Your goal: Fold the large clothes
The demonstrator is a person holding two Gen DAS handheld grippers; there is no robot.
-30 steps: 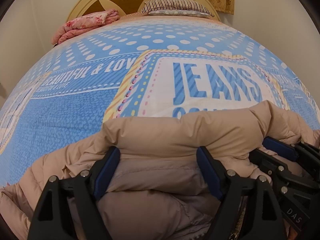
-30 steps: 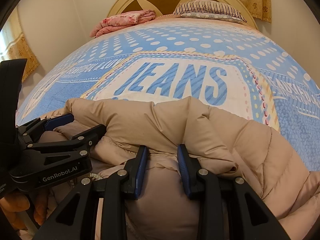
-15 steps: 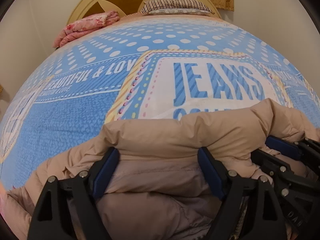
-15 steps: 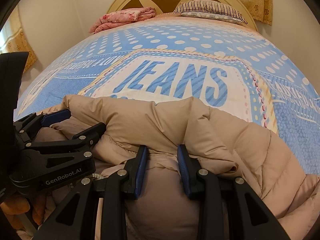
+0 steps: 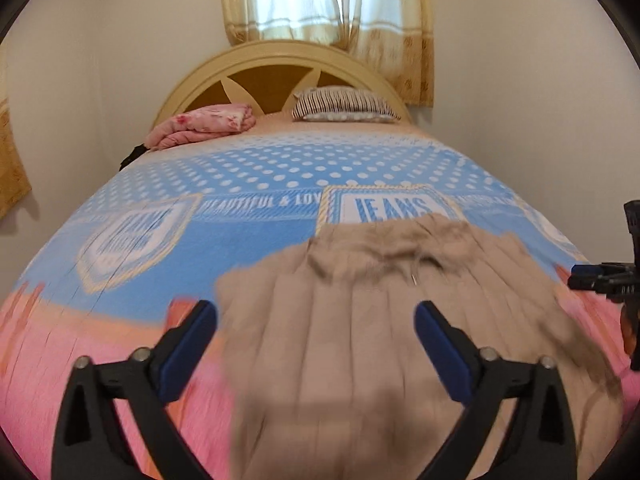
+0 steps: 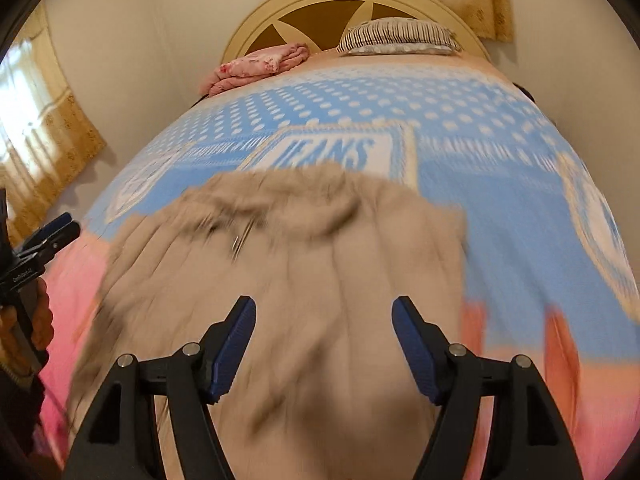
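Observation:
A beige puffer jacket [image 5: 360, 320] [image 6: 304, 272] lies spread and blurred on the bed, its collar end toward the JEANS print. My left gripper [image 5: 316, 320] hangs above its near part with jaws opening wide, and the blue pads [image 5: 196, 332] touch nothing. My right gripper [image 6: 324, 320] is also raised over the jacket, its jaws opening and its pads [image 6: 240, 332] clear of the fabric. Each gripper shows at the edge of the other's view: the right gripper [image 5: 600, 280] and the left gripper [image 6: 44, 240].
The bed cover [image 5: 240, 240] is blue with white dots and a pink band near the front edge. A folded pink blanket [image 5: 204, 124] and a striped pillow [image 5: 344, 104] lie by the headboard [image 5: 280, 60]. Walls stand close on both sides, and curtains [image 5: 328, 0] hang behind.
Both grippers have let go of the jacket, opened wider and pulled back and up. The jacket now lies on the bed, farther away in both views.

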